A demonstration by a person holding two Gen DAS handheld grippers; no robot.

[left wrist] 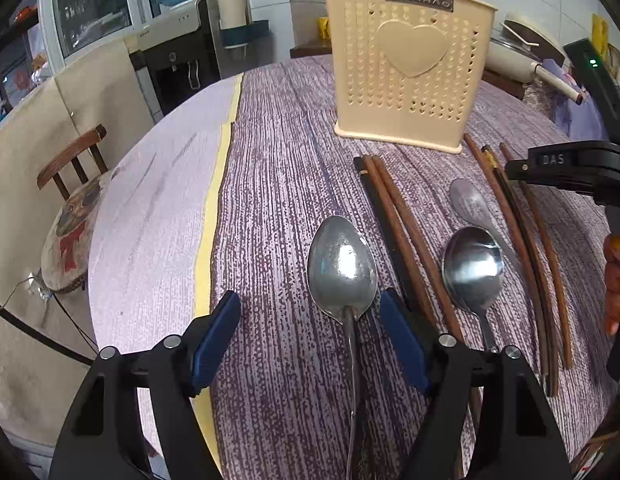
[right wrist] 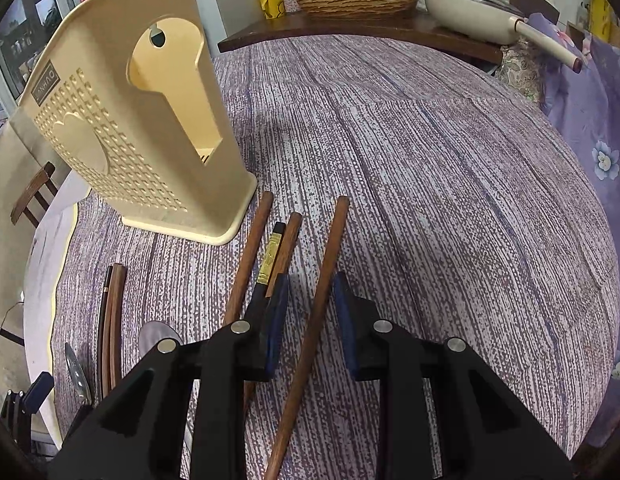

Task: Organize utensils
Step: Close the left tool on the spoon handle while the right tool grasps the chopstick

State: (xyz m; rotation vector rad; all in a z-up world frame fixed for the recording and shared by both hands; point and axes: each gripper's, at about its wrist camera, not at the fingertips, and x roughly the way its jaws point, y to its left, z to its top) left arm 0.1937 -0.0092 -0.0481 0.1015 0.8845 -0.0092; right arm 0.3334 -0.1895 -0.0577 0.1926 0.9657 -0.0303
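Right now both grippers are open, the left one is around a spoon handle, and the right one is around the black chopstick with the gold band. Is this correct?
Not quite. In the right wrist view the right gripper straddles a plain brown chopstick; the black chopstick with the gold band lies outside its left finger. The rest holds: both are open, and the left gripper is around the spoon handle.

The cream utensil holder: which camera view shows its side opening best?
The right wrist view. There the utensil holder is seen at an angle, so the tall keyhole-shaped side opening and the inside wall show. The left wrist view shows the utensil holder only from the front, with the perforated face and heart; the opening is hidden.
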